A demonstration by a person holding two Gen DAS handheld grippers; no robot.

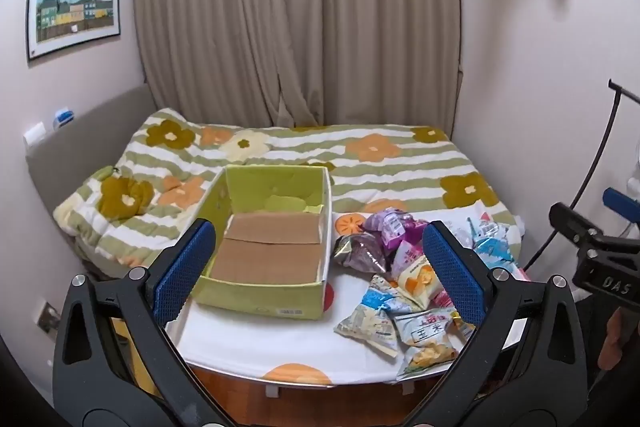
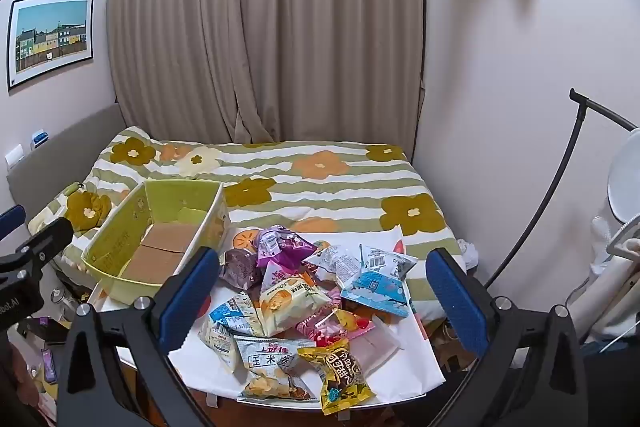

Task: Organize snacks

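Note:
An open green cardboard box (image 1: 260,301) with a bare brown bottom stands on the white-covered table (image 1: 256,347), left of a pile of snack packets (image 1: 400,291). The box also shows in the right wrist view (image 2: 120,247). The pile (image 2: 304,299) holds purple, blue, yellow and white packets; a corn-snack bag (image 2: 272,363) and a yellow-brown packet (image 2: 344,379) lie at the table's near edge. My left gripper (image 1: 320,267) is open and empty, held above the box's right side. My right gripper (image 2: 324,291) is open and empty above the pile.
A bed with a green-striped flower quilt (image 1: 360,155) lies just behind the table, with beige curtains (image 1: 296,19) beyond. A black stand (image 2: 560,187) and a white round object (image 2: 624,183) are at the right. Clutter sits on the floor at the left (image 2: 48,359).

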